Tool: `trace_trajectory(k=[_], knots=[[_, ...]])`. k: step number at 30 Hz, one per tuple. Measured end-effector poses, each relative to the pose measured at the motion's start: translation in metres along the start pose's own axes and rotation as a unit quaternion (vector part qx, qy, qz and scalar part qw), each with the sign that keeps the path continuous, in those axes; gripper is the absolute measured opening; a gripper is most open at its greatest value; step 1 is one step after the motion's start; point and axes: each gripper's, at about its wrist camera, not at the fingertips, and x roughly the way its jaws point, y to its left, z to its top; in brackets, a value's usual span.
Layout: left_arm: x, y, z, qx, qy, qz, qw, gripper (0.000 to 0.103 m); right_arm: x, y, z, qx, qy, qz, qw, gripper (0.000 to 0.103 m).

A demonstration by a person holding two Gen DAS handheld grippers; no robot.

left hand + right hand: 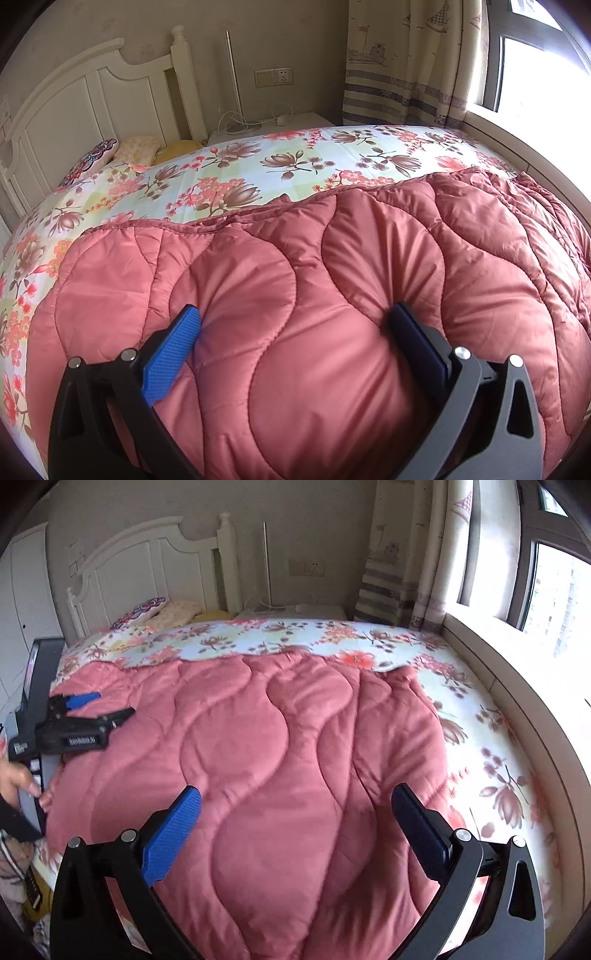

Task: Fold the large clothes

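Bedroom with white headboard, curtained window and floral bed sheet. Only from the right wrist: left gripper over the pink quilt's left edge. Left fingers spread wide, pressed into quilt bulging between; right gripper wide open above it, holding nothing.

Each hand-held gripper has black arms, silver screws and textured blue pads; bare skin on the hand.
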Motion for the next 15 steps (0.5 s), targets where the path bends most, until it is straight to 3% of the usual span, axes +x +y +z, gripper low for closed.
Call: trace_trajectory(k=[2, 4, 11, 15], knots=[[0.000, 0.000, 0.000, -0.001, 0.000, -0.001, 1.0000, 0.101, 0.015, -0.008, -0.012, 0.005, 0.025, 0.013, 1.000, 0.099], [0.000, 0.000, 0.000, 0.000, 0.000, 0.000, 1.0000, 0.101, 0.015, -0.014, -0.018, 0.017, 0.018, 0.029, 0.999, 0.099], [0.000, 0.000, 0.000, -0.001, 0.000, -0.001, 1.0000, 0.101, -0.013, -0.016, -0.015, 0.031, 0.005, 0.026, 0.999, 0.099], [0.000, 0.001, -0.001, -0.001, 0.000, -0.003, 1.0000, 0.101, -0.053, -0.024, -0.031, 0.055, -0.012, 0.094, 0.994, 0.099]])
